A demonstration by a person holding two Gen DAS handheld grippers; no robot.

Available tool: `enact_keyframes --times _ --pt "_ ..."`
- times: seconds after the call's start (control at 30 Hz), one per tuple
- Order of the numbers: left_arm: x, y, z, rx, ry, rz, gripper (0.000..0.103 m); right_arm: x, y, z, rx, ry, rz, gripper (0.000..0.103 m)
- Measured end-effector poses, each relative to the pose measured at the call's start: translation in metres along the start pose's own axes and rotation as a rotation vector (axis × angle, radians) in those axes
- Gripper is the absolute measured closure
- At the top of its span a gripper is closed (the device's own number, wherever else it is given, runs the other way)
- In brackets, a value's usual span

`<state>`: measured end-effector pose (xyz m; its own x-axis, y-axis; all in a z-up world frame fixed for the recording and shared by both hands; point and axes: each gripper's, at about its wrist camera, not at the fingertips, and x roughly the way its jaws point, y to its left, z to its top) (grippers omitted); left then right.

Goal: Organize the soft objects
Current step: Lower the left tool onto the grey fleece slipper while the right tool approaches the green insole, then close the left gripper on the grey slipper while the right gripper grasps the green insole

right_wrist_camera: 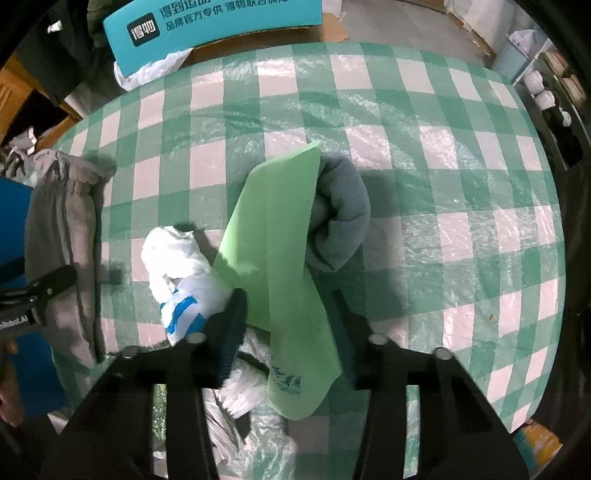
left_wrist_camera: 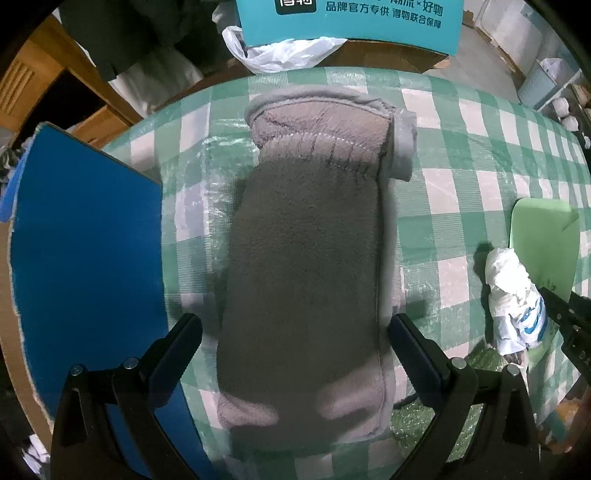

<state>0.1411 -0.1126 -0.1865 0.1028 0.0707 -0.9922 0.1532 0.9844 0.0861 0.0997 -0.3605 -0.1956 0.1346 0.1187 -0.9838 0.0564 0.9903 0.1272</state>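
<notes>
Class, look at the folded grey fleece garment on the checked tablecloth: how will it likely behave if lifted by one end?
The grey fleece garment lies flat and folded with soft rounded edges, so it would probably droop and unfold. Its fuzzy pile suggests it should not slip easily from the left tool. It looks light for its size, and unlikely to roll.

A green-and-white checked tablecloth (right_wrist_camera: 424,155) is spread under a clear plastic sheet – pretty shiny. At the top of the frame a teal printed box (left_wrist_camera: 351,22) is propped, with a white plastic bag (left_wrist_camera: 273,55) tucked beneath it. A blue board (left_wrist_camera: 85,236) is seen at left – edge frayed.
</notes>
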Motion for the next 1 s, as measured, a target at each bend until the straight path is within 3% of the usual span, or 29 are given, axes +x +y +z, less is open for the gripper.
enact_keyframes --times 0.1,0.3,0.37,0.53,0.57,1.0 --pt "0.002 0.0 -0.001 0.002 0.003 -0.018 0.003 0.002 0.002 0.001 -0.008 0.005 0.003 0.087" --pt "0.003 -0.002 -0.006 0.018 -0.011 -0.065 0.029 -0.006 0.006 0.005 -0.023 -0.027 0.008 0.094" --pt "0.001 -0.004 -0.008 0.023 -0.014 -0.087 0.046 -0.01 0.007 0.007 -0.027 -0.038 0.013 0.096" --pt "-0.01 -0.008 -0.012 0.052 -0.045 -0.11 0.071 -0.023 0.006 0.002 -0.04 -0.057 0.034 0.097" --pt "-0.012 -0.009 -0.012 0.06 -0.055 -0.092 0.086 -0.024 0.005 0.001 -0.043 -0.055 0.039 0.097" --pt "-0.025 -0.004 -0.019 0.058 -0.076 -0.141 0.088 -0.04 -0.008 -0.004 -0.004 -0.089 0.053 0.097"
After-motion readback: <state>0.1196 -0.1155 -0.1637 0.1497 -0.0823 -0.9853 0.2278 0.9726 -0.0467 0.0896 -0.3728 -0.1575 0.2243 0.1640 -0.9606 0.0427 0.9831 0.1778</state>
